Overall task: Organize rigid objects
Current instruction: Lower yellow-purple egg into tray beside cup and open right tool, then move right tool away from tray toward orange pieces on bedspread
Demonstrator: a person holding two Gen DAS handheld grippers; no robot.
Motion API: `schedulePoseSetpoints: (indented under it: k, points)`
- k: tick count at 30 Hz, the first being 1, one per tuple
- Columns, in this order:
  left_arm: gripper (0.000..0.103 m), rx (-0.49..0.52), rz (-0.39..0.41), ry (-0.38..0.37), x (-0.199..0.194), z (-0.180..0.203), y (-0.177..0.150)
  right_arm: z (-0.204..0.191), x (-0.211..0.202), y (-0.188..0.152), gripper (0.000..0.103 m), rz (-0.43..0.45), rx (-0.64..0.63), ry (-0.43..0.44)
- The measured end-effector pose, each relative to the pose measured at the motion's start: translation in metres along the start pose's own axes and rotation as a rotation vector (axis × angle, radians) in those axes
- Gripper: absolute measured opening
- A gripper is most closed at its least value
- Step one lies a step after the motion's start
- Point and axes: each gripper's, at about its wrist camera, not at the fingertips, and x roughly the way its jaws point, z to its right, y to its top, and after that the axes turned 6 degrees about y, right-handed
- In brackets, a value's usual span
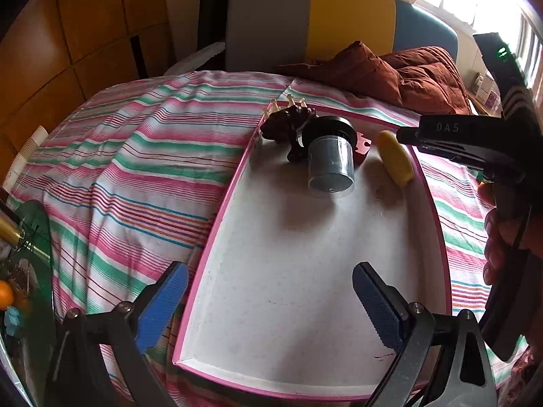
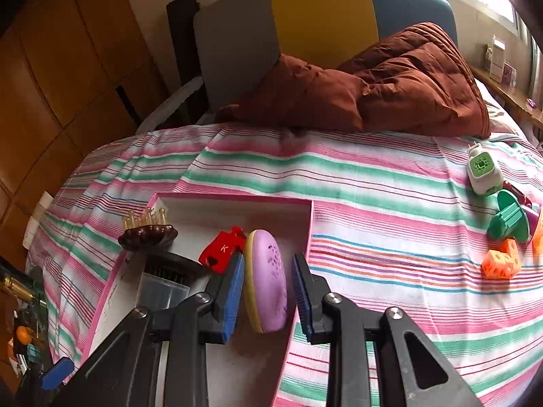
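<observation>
Item: purple-and-yellow oval case, clamped edgewise in my right fingers above the pink-rimmed tray, best lowered gently beside the red piece; left fingers open, empty.

One tray – one hairbrush, one jar, two orange cubes.

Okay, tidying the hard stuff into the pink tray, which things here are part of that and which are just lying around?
Part of the job:
- pink-rimmed tray
- purple and yellow oval case, in the right claw
- brown hairbrush, red K piece, black-lidded jar in the tray
- white-green plug-in device, green spool, orange cubes on the bedsheet

Lying about:
- brown quilt
- headboard
</observation>
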Motion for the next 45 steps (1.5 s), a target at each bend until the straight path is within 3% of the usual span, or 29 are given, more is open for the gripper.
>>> schedulePoseSetpoints:
  k: [11, 21, 32, 45]
  points:
    - [0.099, 0.030, 0.015, 0.034, -0.004, 0.012, 0.000, 0.005, -0.030, -0.011, 0.028, 0.003, 0.007, 0.046]
    - [0.101, 0.068, 0.033, 0.053, -0.012, 0.024, -0.001, 0.017, -0.055, -0.035, 0.030, 0.006, -0.011, 0.015]
    - [0.101, 0.129, 0.051, 0.072, -0.021, 0.049, -0.003, 0.062, -0.065, -0.071, 0.030, -0.029, 0.076, -0.009]
    - [0.102, 0.222, 0.063, 0.077, -0.028, 0.091, -0.007, 0.133, -0.092, -0.097, 0.030, 0.004, 0.168, -0.102]
